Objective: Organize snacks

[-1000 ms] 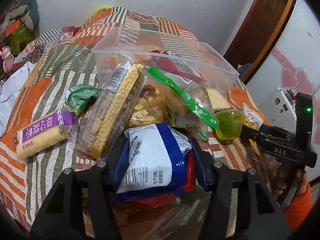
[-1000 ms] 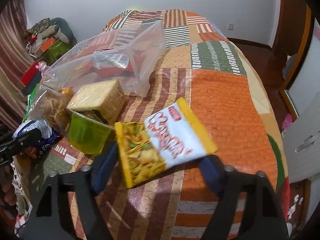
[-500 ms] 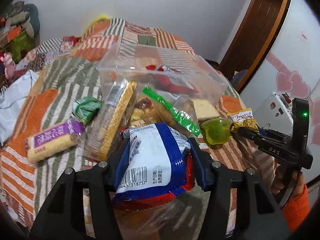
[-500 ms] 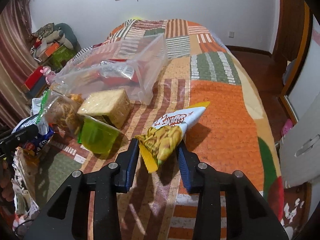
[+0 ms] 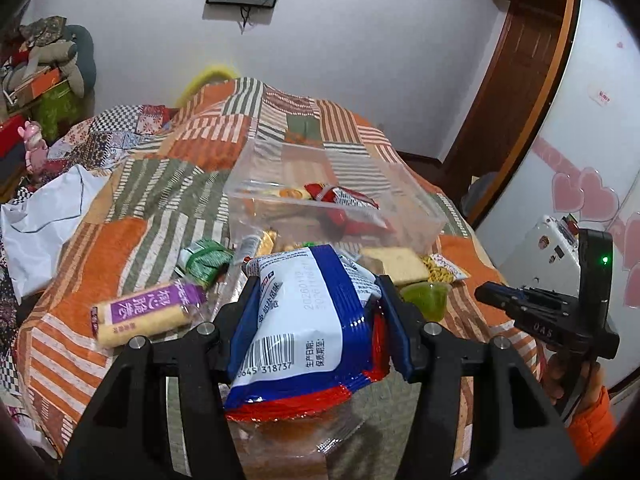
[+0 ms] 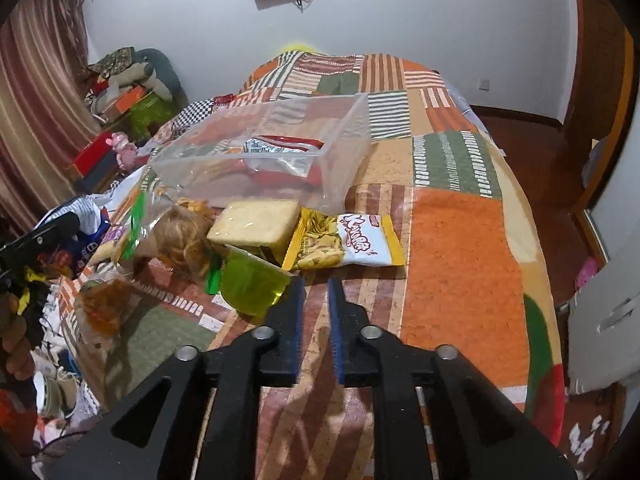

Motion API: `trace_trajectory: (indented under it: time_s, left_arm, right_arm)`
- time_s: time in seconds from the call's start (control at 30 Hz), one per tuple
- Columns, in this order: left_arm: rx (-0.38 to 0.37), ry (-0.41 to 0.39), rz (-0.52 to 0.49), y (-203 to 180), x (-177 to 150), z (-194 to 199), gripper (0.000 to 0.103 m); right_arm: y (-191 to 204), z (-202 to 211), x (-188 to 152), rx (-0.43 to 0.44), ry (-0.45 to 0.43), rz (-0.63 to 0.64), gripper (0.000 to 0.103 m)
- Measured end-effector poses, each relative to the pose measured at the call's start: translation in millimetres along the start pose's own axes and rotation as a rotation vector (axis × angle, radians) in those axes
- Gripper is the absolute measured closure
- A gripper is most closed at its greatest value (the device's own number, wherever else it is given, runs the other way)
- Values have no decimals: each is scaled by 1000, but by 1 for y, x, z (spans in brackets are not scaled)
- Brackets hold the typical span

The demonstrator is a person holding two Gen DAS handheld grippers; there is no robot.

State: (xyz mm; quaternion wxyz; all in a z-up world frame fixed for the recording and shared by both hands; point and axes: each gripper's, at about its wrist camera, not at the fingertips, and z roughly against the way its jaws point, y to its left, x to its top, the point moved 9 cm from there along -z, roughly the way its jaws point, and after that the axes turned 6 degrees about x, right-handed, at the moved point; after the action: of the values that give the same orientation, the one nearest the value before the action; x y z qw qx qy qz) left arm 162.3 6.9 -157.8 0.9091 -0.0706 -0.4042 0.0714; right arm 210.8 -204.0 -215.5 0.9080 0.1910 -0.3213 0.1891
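Observation:
My left gripper (image 5: 316,320) is shut on a blue, white and red snack bag (image 5: 304,320), held above the quilted bed. Beyond it stands a clear plastic bin (image 5: 416,208) holding a red snack packet (image 5: 344,200). My right gripper (image 6: 316,292) is shut and empty; its jaws stand almost together just short of a yellow and white chips bag (image 6: 352,242) lying on the quilt. A green jelly cup (image 6: 252,284) and a pale cracker pack (image 6: 256,222) lie left of it. The right gripper also shows at the right of the left wrist view (image 5: 486,292).
A purple-labelled wafer roll (image 5: 144,312), a green packet (image 5: 206,260) and a clear bag of snacks with a green seal (image 6: 168,232) lie on the quilt (image 6: 460,264). A white bag (image 5: 36,220) lies at the left. Boxes and toys stand by the wall.
My right gripper let go of the chips bag, which now lies flat on the quilt, and its jaws closed empty. My left gripper rose and pulled back with the blue bag.

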Motion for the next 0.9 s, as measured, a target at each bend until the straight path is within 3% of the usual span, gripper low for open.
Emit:
trace_trajectory:
  time_s: [0.03, 0.13, 0.47, 0.6, 0.67, 0.73, 0.9]
  left_arm:
    - [0, -4, 2, 1, 1, 2, 47]
    - [12, -25, -2, 2, 8, 5, 47]
    - [44, -88, -17, 8, 30, 11, 47]
    - [51, -93, -19, 10, 35, 6, 47]
    - [51, -89, -18, 12, 36, 1, 47]
    - [55, -88, -17, 12, 37, -2, 47]
    - [59, -96, -14, 12, 43, -8, 47]
  right_arm:
    - [-2, -1, 1, -19, -2, 8, 66]
    - [-7, -2, 6, -60, -18, 14, 55]
    - [-45, -43, 26, -148, 39, -10, 51]
    - [-49, -56, 15, -80, 79, -58, 51]
    - [-50, -57, 10, -46, 81, -84, 54]
    - [-46, -56, 7, 6, 86, -88, 70]
    - [-37, -50, 4, -9, 79, -35, 86]
